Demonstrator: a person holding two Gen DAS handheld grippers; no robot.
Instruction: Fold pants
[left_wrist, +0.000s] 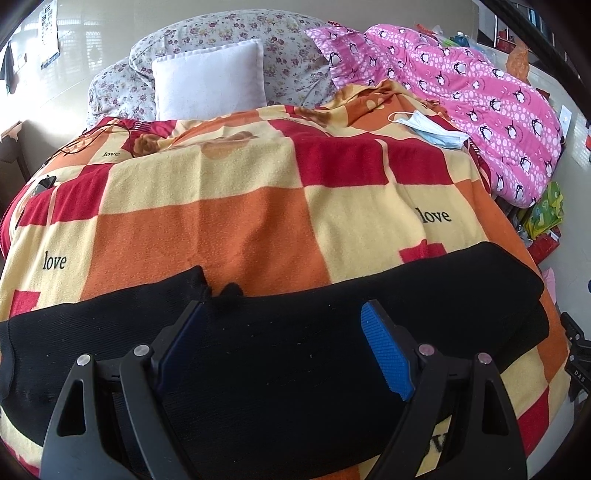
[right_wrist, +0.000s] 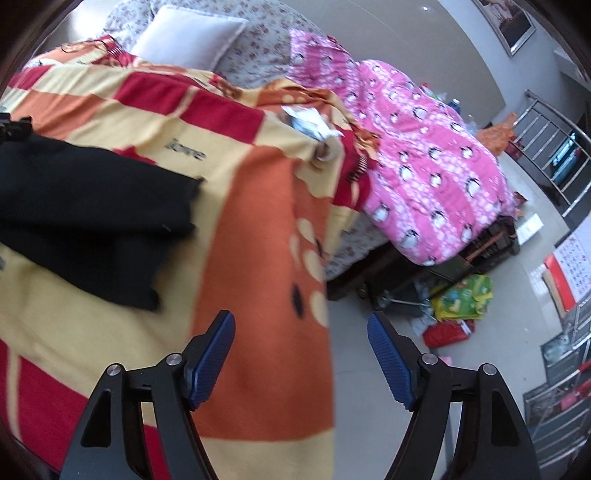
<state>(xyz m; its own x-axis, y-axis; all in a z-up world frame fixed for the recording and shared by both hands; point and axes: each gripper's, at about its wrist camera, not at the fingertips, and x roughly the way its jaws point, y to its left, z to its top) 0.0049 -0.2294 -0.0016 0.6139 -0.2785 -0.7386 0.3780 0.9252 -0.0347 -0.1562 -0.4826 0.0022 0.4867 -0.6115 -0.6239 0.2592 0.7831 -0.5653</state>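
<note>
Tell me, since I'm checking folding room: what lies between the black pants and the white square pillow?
Left wrist view: only the checked red, orange and cream blanket between black pants and white pillow.

one pants (left_wrist: 295, 332) (black), two pillows (left_wrist: 210, 79)

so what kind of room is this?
Most likely a home bedroom: a bed under a checked blanket, a white pillow at its head, and a pink penguin quilt alongside.

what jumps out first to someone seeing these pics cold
The loud checked blanket in red, orange and cream covers the bed, with black pants laid across its near edge. Behind on the right lies a pink penguin quilt; a white pillow sits at the head.
</note>
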